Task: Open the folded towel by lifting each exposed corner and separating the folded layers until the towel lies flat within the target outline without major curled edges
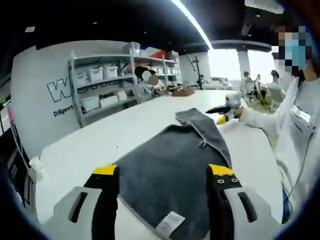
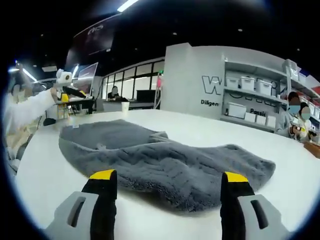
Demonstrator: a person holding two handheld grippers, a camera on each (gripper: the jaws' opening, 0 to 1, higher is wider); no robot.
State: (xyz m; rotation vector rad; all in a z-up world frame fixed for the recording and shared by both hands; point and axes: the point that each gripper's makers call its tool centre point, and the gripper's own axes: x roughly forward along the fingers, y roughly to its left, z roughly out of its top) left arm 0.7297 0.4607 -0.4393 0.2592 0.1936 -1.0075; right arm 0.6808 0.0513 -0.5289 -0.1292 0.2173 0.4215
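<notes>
Your right gripper (image 2: 167,182) stands open and empty just short of the grey towel (image 2: 165,165); pinch several layers together and the fold will stay closed.

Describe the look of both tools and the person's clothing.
Left tool and right tool: two black jaws each with yellow tips, on light grey bodies with dark slots. The person wears a white long sleeve with a small chest badge.
</notes>
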